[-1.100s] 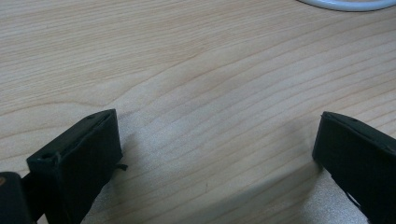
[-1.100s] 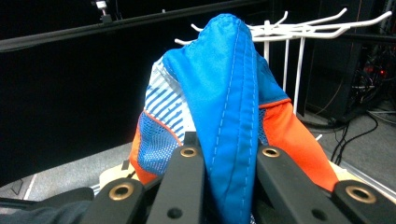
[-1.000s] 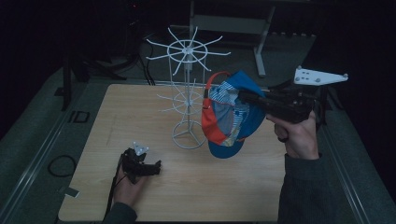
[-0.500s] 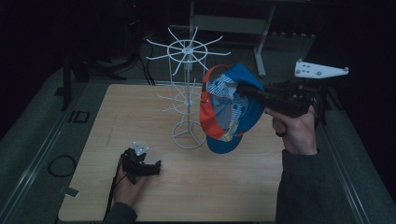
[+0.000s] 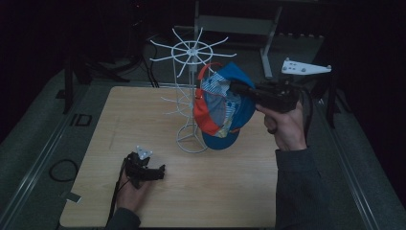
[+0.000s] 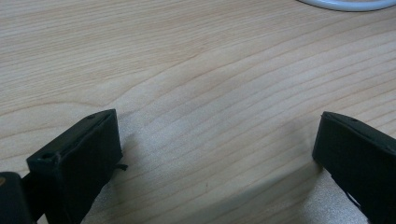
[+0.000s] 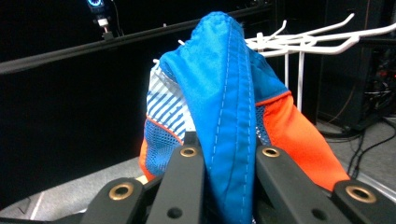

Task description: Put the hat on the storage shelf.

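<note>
Right gripper (image 5: 235, 88): raised over the far right part of the table (image 5: 239, 191), jaws clamped on the blue fabric of a cap (image 5: 221, 106).
Cap: blue, orange, striped panel; hangs off the table against the white wire rack (image 5: 190, 93); whether it touches a hook (image 7: 322, 39) is unclear from these angles.
Left gripper (image 5: 152, 171): resting low at the near left, jaws spread wide, nothing between them but bare wood.
</note>
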Available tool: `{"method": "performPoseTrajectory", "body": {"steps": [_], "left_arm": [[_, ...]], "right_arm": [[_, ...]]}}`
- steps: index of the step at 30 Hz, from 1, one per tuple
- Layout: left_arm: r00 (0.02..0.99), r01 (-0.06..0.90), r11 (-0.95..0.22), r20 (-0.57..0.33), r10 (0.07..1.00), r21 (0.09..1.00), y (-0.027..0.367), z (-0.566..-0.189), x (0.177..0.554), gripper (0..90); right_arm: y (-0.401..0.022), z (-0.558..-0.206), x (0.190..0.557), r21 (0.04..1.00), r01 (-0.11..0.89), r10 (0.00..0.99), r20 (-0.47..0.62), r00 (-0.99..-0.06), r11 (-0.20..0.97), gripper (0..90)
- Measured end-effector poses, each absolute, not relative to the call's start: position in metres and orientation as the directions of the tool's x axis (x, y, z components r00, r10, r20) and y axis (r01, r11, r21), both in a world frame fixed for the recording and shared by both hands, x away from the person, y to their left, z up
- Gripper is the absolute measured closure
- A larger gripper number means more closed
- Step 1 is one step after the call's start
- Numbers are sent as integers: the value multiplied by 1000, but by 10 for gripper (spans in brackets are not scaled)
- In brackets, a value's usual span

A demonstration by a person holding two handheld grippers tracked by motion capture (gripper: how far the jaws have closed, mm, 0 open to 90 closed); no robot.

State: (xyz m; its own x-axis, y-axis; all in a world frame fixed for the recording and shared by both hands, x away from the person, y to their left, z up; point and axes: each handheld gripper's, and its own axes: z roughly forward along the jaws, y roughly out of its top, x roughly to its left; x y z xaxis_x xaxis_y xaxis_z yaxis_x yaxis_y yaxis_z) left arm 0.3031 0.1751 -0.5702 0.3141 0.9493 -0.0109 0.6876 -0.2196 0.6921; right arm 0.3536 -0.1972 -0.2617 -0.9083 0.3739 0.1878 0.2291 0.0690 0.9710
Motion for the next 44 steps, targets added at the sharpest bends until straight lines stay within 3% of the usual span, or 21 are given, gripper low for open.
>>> {"method": "performPoseTrajectory", "body": {"steps": [9, 23, 27, 35, 44], "left_arm": [[316, 690, -222, -11, 949, 689, 175, -570, 303, 14], [318, 691, -225, -9, 948, 687, 175, -570, 303, 14], [317, 691, -224, -10, 948, 687, 175, -570, 303, 14], [319, 691, -225, -10, 948, 687, 175, -570, 303, 14], [317, 691, -224, -10, 948, 687, 175, -570, 303, 14]], "right_arm": [[-186, -280, 367, 957, 265, 429, 193, -882, 116, 791], [-189, -292, 364, 937, 290, 571, 133, -810, 193, 303], [-189, -298, 362, 927, 298, 615, 101, -782, 228, 213], [-186, -305, 356, 909, 298, 642, 44, -765, 293, 142], [-191, -316, 353, 896, 315, 658, 34, -752, 314, 142]]}}
